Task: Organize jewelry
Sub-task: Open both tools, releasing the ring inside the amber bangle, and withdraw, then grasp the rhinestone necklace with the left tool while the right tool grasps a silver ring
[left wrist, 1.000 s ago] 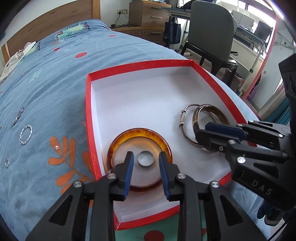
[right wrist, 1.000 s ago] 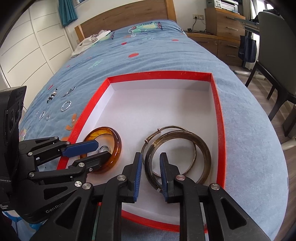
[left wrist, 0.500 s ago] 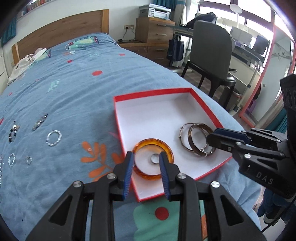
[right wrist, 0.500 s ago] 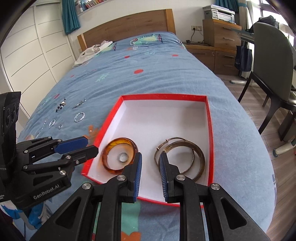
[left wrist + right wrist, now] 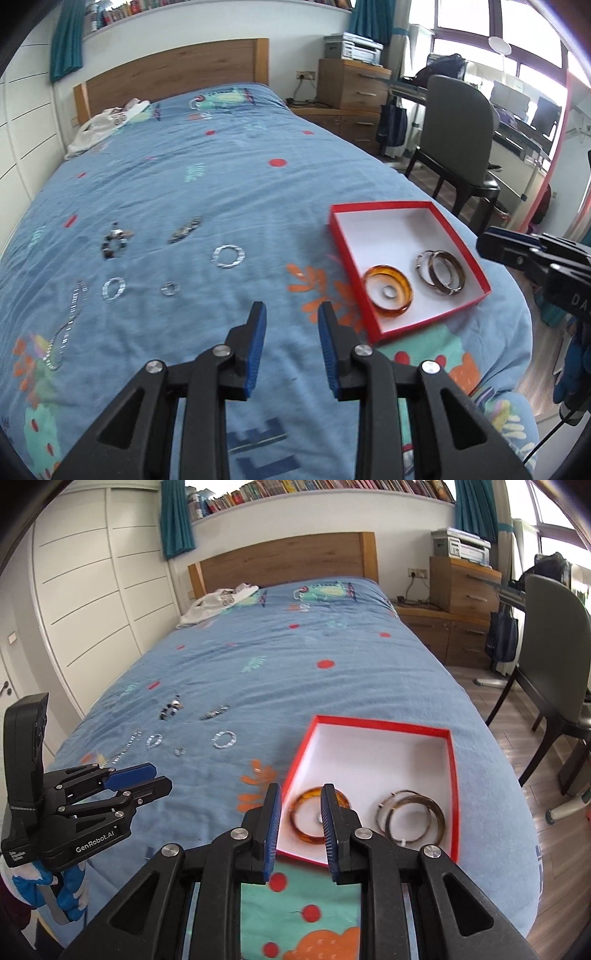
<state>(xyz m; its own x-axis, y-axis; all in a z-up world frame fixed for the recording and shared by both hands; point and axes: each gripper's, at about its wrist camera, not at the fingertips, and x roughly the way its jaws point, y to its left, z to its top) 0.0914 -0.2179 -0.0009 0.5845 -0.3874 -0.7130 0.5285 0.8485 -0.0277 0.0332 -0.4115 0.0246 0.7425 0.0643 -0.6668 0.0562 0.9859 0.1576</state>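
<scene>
A red box with a white inside (image 5: 349,269) (image 5: 295,760) lies on the blue bedspread. In it are an amber bangle (image 5: 391,311) (image 5: 314,840) with a small silver ring (image 5: 388,292) inside its hoop, and two thin bangles (image 5: 448,291) (image 5: 439,816). Left of the box, loose pieces lie on the bedspread: a sparkly hoop (image 5: 240,256) (image 5: 216,740), smaller rings (image 5: 170,288), a chain (image 5: 68,321) and a dark beaded piece (image 5: 114,243). My left gripper (image 5: 291,308) (image 5: 160,776) hangs open and empty above the bedspread. My right gripper (image 5: 301,789) (image 5: 491,243) is above the box's near corner, jaws opening, nothing between them.
A grey chair (image 5: 461,122) and wooden drawers (image 5: 465,590) stand to the right of the bed. A white garment (image 5: 218,602) lies near the headboard. The bed's edge drops to the wooden floor (image 5: 517,738) just right of the box.
Both grippers have drawn back and up from the box, so more of the bed shows. The left one swung left over the bedspread. The bangles stayed in the box.
</scene>
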